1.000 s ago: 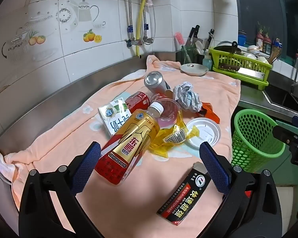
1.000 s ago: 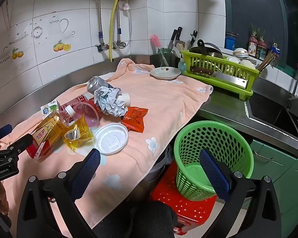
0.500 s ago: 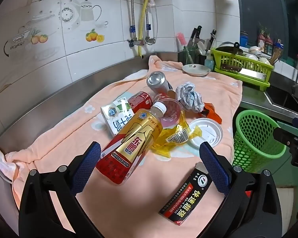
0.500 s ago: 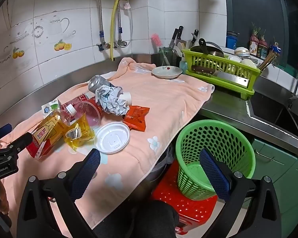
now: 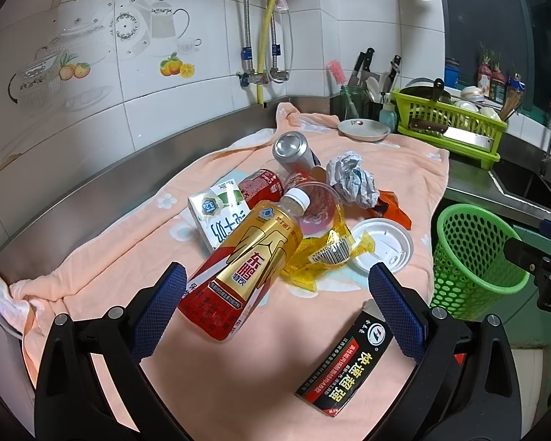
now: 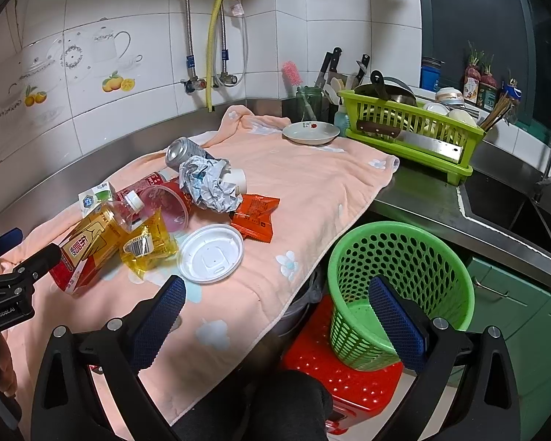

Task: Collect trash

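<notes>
- Left gripper (image 5: 275, 308): jaws spread wide, nothing held. I have it low over the peach towel (image 5: 103, 257), aimed along the counter at the pile. The base of the gold-and-red drink bottle (image 5: 253, 268) lies between the blue pads, nearer the left pad (image 5: 158, 312); I see no contact.
- Right gripper (image 6: 275, 327): also spread wide and empty. It hangs off the counter edge, left pad over the towel hem, right pad in front of the green basket (image 6: 400, 257).
- Step in hand, my reading: approach for the first pick. The basket looks empty, so collection is barely begun.
- Trash location: all on the towel. Bottle on its side, cap pointing away; milk carton (image 5: 216, 217) just behind it; yellow wrapper (image 5: 323, 253) and white lid (image 5: 385, 242) to its right; crumpled paper (image 5: 352, 180), two cans and a clear cup beyond; a black packet (image 5: 345, 371) near the right pad, apart from the pile.
- Basket stands on a red stool (image 6: 345, 378) below the counter edge, well apart from the bottle.
- Next move, as I judge it: ease the left gripper forward to straddle the bottle's body, close, then carry right to the basket.
- Risk: round, smooth bottle may roll or squirt out under the pads.
</notes>
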